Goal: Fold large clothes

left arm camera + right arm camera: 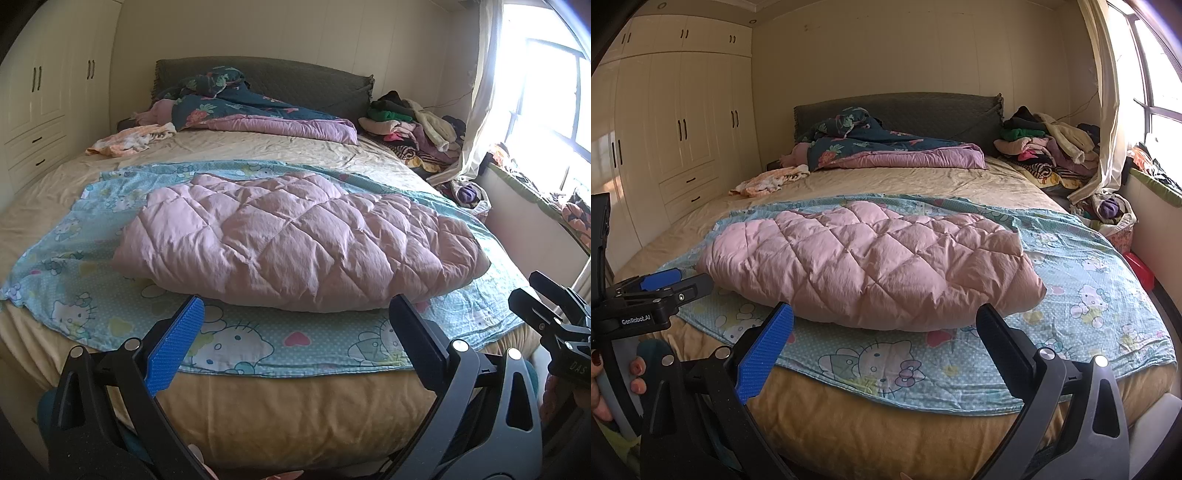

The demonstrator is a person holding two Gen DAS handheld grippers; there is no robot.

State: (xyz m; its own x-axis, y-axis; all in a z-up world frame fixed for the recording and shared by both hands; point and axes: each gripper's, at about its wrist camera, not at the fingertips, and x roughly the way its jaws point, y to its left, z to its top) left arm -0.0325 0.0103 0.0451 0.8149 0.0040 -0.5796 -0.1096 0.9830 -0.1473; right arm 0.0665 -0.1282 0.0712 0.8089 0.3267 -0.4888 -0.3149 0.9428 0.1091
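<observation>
Left wrist view: the pink quilted garment (295,240) lies bundled at centre on the cartoon sheet (236,347) over the bed (280,413); its puffy bulk may slip a shallow grasp, and the left gripper (295,317) stands wide open, holding nothing. Right wrist view: garment at 12 o'clock; right gripper (884,325) likewise wide open, empty, touching nothing.

I face a wide bed (923,184) with a tan sheet and a dark padded headboard (923,114) against a plain cream wall (886,55). To my left stand cream wardrobes (683,122) with dark handles and drawers beneath. To my right, a large window (546,92) admits strong daylight past a pale curtain (1108,110). The window ledge (517,181) is cluttered.
</observation>
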